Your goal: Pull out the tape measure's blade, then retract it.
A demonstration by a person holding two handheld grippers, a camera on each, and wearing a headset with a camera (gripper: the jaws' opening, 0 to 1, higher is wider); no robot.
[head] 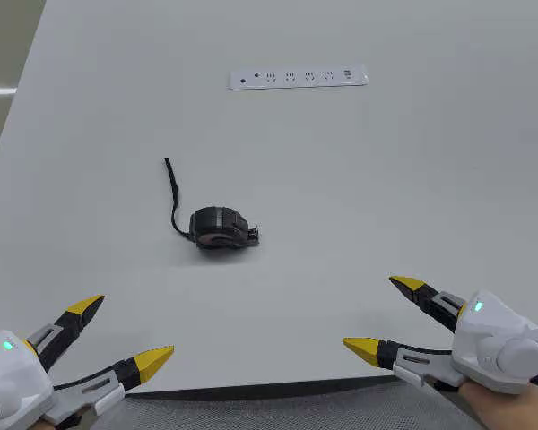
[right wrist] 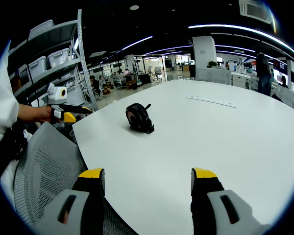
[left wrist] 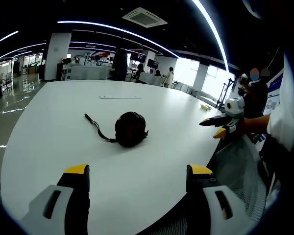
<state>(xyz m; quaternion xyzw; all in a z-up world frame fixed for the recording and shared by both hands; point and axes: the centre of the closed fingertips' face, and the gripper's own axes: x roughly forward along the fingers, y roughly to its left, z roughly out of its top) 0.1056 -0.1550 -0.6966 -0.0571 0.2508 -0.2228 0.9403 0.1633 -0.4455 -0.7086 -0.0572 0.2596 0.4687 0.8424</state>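
bright, even light from ceiling strips point(left wrist: 112, 27); beyond the jaws the tape measure point(head: 220, 227) casts faint shadow; fisheye edges bend.

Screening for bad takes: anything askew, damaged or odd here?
Nothing stands out. The tape measure lies on its side, blade in, strap trailing; the left gripper and right gripper hover open, clear of it.

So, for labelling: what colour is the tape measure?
The tape measure is black; head view shows it best.

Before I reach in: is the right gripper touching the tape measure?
Apart. In the head view, a wide stretch of bare table separates the right gripper from the tape measure. The right gripper view shows the same gap.
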